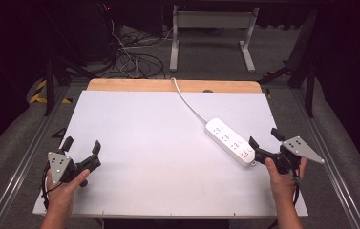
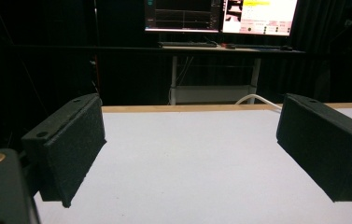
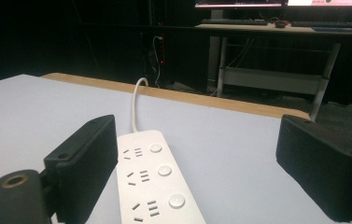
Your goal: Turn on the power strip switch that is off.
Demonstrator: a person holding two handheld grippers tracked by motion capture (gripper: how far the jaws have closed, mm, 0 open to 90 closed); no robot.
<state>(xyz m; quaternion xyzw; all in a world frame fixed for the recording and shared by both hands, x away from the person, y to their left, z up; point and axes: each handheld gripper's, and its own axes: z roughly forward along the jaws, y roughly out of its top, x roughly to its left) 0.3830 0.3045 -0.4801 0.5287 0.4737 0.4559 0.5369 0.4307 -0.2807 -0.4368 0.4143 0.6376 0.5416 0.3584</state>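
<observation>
both tools are sitting with jaws apart, gripping nothing. from the high view, the left tool is resting at the tabletop's near left corner, well apart from everything, seemingly waiting. the right tool is hovering just beside the near end of the strip, which is lying diagonally on the right half of the tabletop, its cord running back over the far edge. that angle is probably putting the strip's end within easy reach of the right hand.

the left gripper view is looking along the left tool over bare tabletop, with the cord just peeking in at the far edge; monitors on a desk beyond are showing here, which the high view is missing.

the right gripper view is showing the right tool straddling open space, with the strip running close alongside its left jaw, touching or nearly so; i cannot tell which. its sockets and round buttons are reading clearly here, far better than from above.
</observation>
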